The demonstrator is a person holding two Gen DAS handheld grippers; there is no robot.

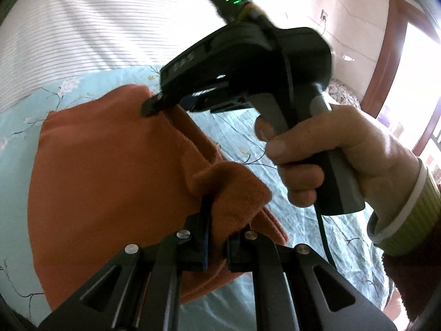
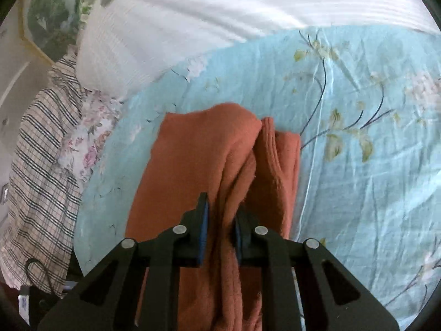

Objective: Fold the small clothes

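An orange knitted garment (image 1: 110, 165) lies on a light blue flowered bedsheet (image 1: 242, 132). My left gripper (image 1: 217, 220) is shut on a bunched edge of the garment near its right side. In the left wrist view my right gripper (image 1: 154, 104) pinches the garment's far edge, with a hand on its handle. In the right wrist view the right gripper (image 2: 220, 220) is shut on a fold of the same orange garment (image 2: 193, 160), which runs between its blue-padded fingers (image 2: 203, 220).
A white striped quilt (image 1: 96, 27) lies along the far side of the bed. A plaid cloth (image 2: 41, 151) and a flowered pillow (image 2: 88, 143) lie at the left. A wall and doorway (image 1: 399, 69) stand at the right.
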